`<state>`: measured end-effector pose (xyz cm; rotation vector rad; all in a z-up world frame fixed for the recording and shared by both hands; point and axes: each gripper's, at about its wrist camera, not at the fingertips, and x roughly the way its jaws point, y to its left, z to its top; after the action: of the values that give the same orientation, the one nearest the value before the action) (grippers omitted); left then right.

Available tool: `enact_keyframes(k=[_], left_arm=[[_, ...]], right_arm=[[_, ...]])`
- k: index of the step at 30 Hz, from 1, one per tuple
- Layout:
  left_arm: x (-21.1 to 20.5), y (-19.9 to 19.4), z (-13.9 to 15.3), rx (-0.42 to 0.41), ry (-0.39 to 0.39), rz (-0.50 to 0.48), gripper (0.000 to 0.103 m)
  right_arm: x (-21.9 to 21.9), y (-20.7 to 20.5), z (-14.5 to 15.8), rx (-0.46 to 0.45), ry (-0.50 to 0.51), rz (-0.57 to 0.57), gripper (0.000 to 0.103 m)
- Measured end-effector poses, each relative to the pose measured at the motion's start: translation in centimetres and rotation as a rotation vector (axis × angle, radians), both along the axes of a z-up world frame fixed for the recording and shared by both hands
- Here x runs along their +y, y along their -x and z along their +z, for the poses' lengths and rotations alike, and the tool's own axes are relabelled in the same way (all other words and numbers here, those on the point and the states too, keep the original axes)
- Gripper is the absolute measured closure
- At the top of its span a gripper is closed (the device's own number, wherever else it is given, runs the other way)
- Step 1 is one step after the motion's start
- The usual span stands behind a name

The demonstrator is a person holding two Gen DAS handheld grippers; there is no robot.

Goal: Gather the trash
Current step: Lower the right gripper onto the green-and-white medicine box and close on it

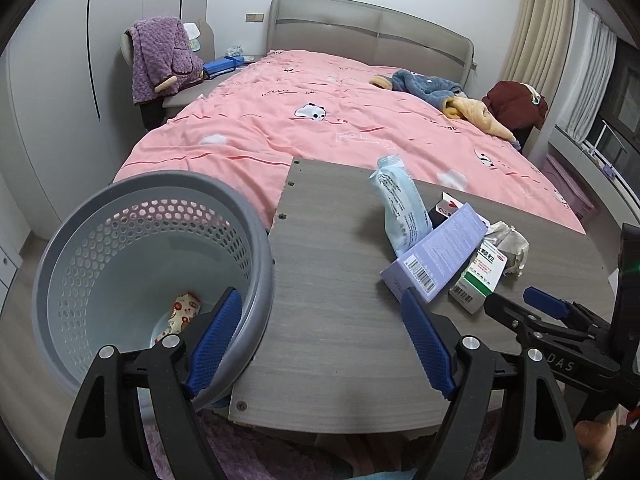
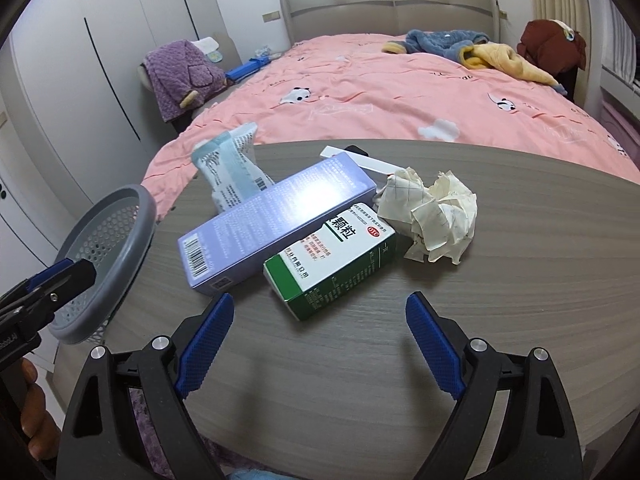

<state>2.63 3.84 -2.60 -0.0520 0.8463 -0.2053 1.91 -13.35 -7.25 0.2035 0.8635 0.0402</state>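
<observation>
Bedroom surroundings fill the upper half of both views: a bed with a pink panda-print cover runs behind a grey wood-grain worktop. At the lower left of the left wrist view, a grey perforated wastebasket stands against the worktop's edge with a patterned wrapper lying at its bottom. The left tool hangs with its blue pads apart and nothing between them, one pad over the basket rim, the other over the worktop. Right of centre lies the trash: a pale blue pouch, a lilac carton leaning across a green-and-white medicine box, then crumpled paper. The right tool hovers just short of the medicine box, pads wide apart and empty.
</observation>
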Motion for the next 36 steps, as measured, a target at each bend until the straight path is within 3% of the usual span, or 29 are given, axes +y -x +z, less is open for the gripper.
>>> enact_keyframes(k=[10, 20, 36], left_arm=[[-0.4, -1.7, -0.8, -0.043, -0.049, 0.01, 0.025], [0.0, -2.3, -1.8, -0.029, -0.05, 0.011, 0.025], [0.1, -1.9, -1.8, -0.035, -0.048, 0.01, 0.025]], right_arm=[[1.0, -1.7, -1.2, 0.038, 0.036, -0.076, 0.016], [2.6, -2.5, -1.4, 0.04, 0.109, -0.134, 0.013], [2.4, -3.5, -1.9, 0.056, 0.111, -0.217, 0.012]])
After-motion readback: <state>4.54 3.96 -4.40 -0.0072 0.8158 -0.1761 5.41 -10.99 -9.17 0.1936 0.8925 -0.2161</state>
